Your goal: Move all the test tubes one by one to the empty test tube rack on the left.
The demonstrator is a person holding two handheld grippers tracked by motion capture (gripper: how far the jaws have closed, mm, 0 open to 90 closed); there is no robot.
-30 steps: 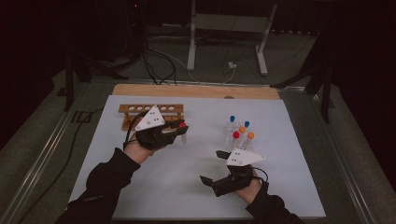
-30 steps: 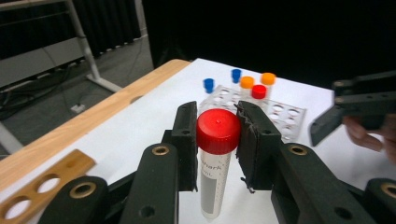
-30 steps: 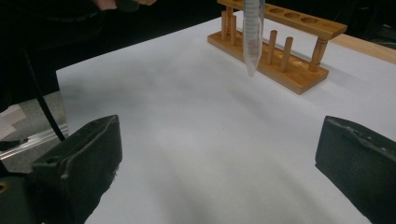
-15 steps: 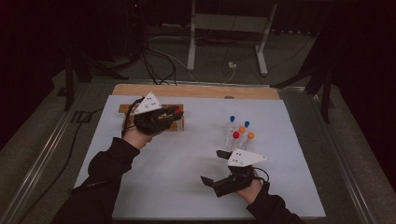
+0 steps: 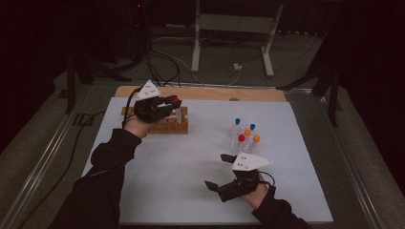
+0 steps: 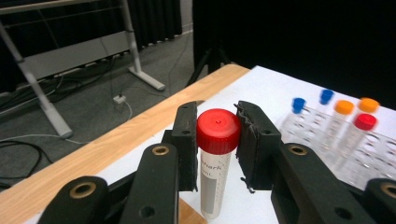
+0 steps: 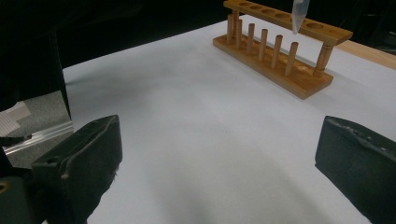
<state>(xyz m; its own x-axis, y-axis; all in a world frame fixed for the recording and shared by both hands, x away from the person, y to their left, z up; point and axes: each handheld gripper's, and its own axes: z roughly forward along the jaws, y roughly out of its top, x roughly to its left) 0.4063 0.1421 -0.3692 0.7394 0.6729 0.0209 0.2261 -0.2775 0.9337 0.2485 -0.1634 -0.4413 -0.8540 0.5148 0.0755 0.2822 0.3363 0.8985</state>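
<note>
My left gripper [image 5: 174, 103] is shut on a clear tube with a red cap [image 5: 176, 101] and holds it upright over the right end of a wooden tube rack [image 5: 160, 126]. In the left gripper view the red-capped tube [image 6: 215, 163] stands pinched between both pads of the gripper [image 6: 217, 135]. My right gripper [image 5: 218, 171] rests low near the table's front, open and holding nothing. In the right gripper view its gripper [image 7: 219, 154] stands wide apart, and the tube's pointed tip [image 7: 299, 14] hangs just above the wooden rack [image 7: 280, 53].
A clear rack [image 5: 244, 137] holds several tubes with blue, orange and red caps at the right middle of the white sheet [image 5: 191, 171]. These capped tubes [image 6: 345, 123] appear beyond the left jaws. A wooden table edge [image 5: 215, 93] runs along the back.
My left gripper has carried the red-capped tube from the middle of the table back and left, to above the wooden rack. The right gripper has stayed put.
</note>
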